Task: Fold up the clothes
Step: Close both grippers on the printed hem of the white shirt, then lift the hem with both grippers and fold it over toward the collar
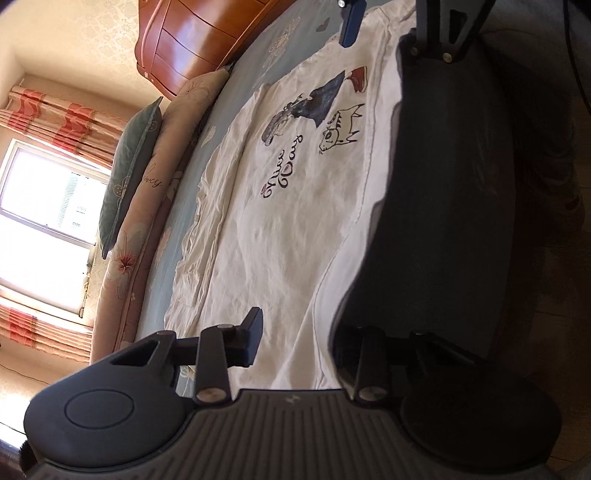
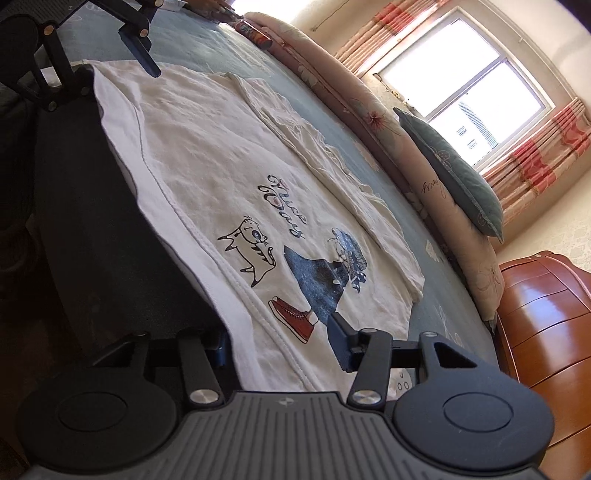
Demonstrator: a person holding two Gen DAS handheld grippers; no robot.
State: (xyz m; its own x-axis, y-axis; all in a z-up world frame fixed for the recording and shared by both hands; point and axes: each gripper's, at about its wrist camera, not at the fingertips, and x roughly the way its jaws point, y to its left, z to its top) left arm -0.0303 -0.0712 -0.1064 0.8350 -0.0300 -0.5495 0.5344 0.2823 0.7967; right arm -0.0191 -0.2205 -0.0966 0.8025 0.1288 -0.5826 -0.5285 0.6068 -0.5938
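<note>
A white T-shirt printed with a cat, a red shoe and script lies flat on the blue bedsheet, its near hem along the bed's edge. Its far side is folded in as a crumpled strip. My left gripper straddles one end of the hem, jaws apart, cloth between them, its right finger in shadow. The right gripper straddles the other end by the red shoe, jaws wider apart. Each gripper also shows in the other's view: the right gripper, the left gripper.
A pink floral bolster and a grey-green pillow line the bed's far side. A wooden headboard stands at one end. A can lies near the bolster. The bed's dark side drops away below the hem.
</note>
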